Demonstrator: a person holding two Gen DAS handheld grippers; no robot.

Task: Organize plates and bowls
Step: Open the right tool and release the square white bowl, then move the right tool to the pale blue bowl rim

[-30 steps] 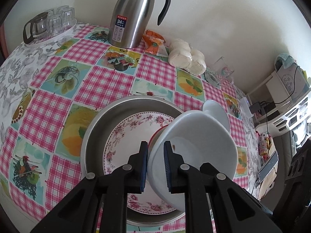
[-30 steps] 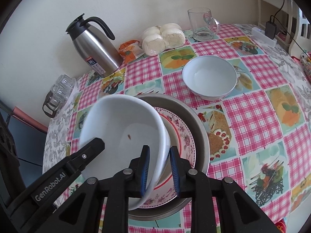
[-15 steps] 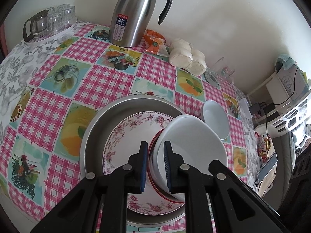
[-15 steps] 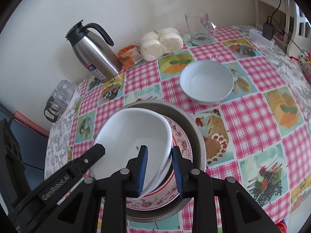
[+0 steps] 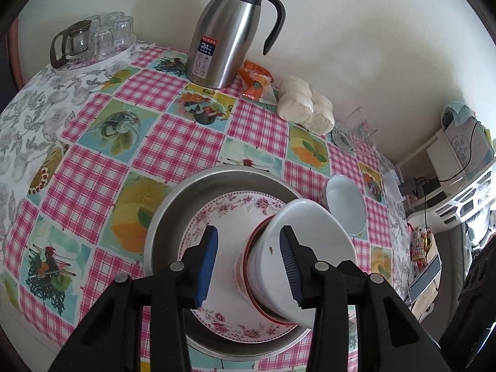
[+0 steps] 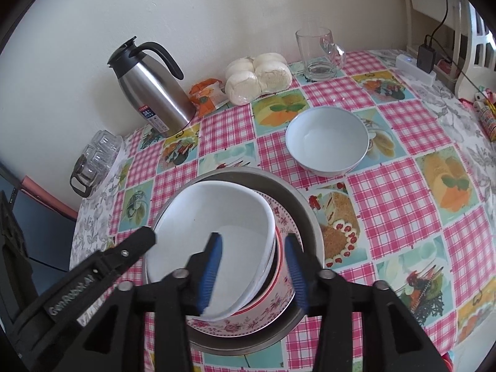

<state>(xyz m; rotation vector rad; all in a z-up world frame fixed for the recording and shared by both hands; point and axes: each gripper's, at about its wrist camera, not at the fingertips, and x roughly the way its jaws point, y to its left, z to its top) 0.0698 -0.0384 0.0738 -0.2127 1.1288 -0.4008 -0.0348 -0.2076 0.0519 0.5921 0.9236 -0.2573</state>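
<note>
Jaws of both grippers stand apart, clamped on nothing: the left gripper [image 5: 248,263] straddles the near rim of a white bowl [image 6: 214,248] and the right gripper [image 6: 252,271] straddles its right-hand wall, whether touching it cannot be told. That bowl sits tilted inside a red-rimmed floral bowl [image 6: 279,291], which stands on a floral plate [image 5: 223,214] inside a round metal pan [image 6: 297,204] on the surface [image 6: 396,204], covered with a pink checked cloth. A second white bowl [image 6: 327,145] sits alone just beyond the pan. Farther back, near the wall, stand a steel thermos jug [image 5: 228,31], an orange snack packet [image 6: 206,94], a bag of white buns [image 6: 259,77] and a glass mug [image 6: 317,52]; a tray of glasses [image 5: 93,43] occupies the far corner.
</note>
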